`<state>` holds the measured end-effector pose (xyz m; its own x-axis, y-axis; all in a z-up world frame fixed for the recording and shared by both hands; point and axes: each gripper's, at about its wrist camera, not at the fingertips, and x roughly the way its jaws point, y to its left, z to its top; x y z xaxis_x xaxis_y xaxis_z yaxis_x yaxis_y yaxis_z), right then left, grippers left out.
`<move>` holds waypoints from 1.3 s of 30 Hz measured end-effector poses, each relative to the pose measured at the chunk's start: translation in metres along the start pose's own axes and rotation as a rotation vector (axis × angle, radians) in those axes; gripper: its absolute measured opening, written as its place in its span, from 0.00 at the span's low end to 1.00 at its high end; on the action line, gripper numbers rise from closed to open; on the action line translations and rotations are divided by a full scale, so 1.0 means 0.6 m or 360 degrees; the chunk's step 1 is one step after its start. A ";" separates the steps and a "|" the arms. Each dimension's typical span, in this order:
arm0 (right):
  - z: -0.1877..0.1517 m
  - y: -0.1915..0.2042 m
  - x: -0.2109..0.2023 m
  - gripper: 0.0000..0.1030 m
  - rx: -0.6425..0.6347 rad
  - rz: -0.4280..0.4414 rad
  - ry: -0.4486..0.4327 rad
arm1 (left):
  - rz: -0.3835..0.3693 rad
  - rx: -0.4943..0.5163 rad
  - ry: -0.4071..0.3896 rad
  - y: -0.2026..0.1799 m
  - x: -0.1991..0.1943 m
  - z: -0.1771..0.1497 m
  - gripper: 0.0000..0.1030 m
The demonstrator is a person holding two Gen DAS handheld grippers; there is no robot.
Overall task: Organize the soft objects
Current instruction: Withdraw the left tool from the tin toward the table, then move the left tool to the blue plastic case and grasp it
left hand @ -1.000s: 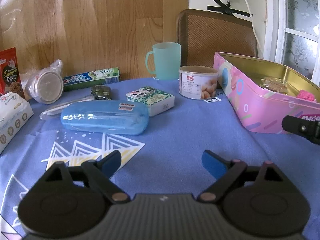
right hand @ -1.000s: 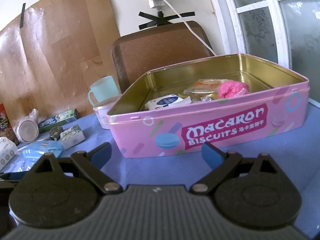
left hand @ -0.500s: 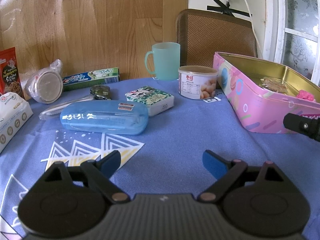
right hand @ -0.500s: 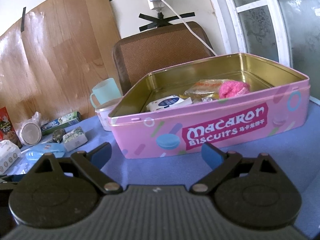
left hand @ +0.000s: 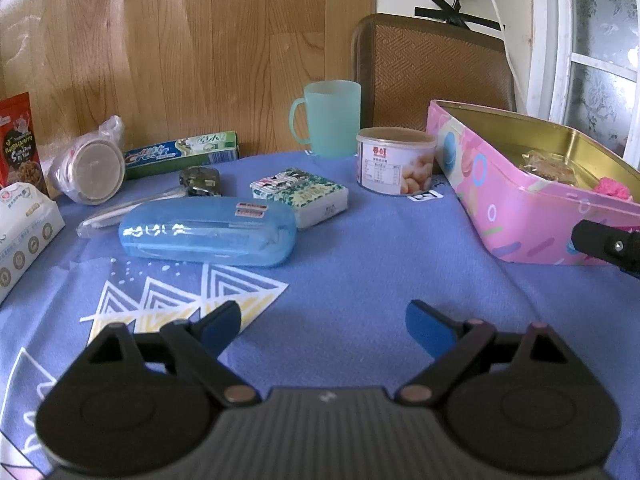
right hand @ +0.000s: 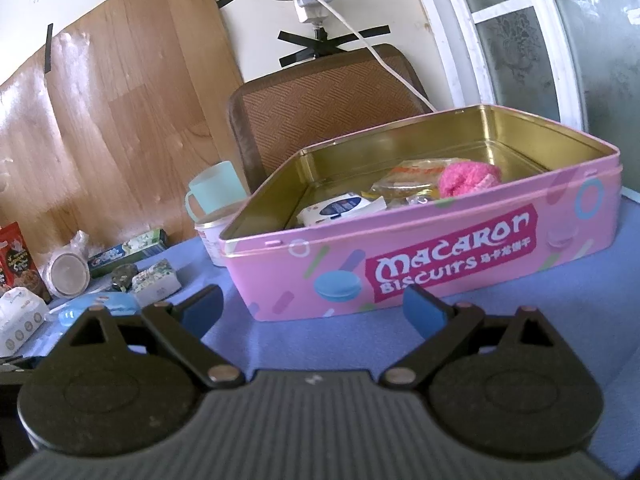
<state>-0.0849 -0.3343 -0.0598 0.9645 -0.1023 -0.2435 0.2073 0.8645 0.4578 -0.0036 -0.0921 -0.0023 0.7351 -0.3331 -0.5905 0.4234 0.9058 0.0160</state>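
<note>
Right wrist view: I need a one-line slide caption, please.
Open right tool faces the pink Macaron Biscuits tin, already holding a fluffy pink item and packets.

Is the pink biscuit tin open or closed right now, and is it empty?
Open, not empty. The pink biscuit tin has no lid on, showing its gold inside with a fluffy pink item, a white packet and a clear-wrapped snack.

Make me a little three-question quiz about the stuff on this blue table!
1. True or false: the pink fluffy thing lies inside the pink tin.
2. What stands nearest the tin: A) the round can, B) the toothpaste box, C) the blue case?
3. Fill in: the left gripper holds ____.

Key: 1 true; 2 A; 3 nothing, its jaws are open.
</note>
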 end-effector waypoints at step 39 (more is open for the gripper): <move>0.020 0.352 0.231 0.88 -0.1356 0.0827 0.0465 | 0.0394 -0.0559 -0.0224 0.275 -0.069 -0.028 0.94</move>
<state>0.0943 -0.1718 0.0134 0.8010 0.4074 -0.4386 -0.5166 0.8407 -0.1626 0.0266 0.0757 0.0113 0.8668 -0.1057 -0.4873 0.0383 0.9885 -0.1463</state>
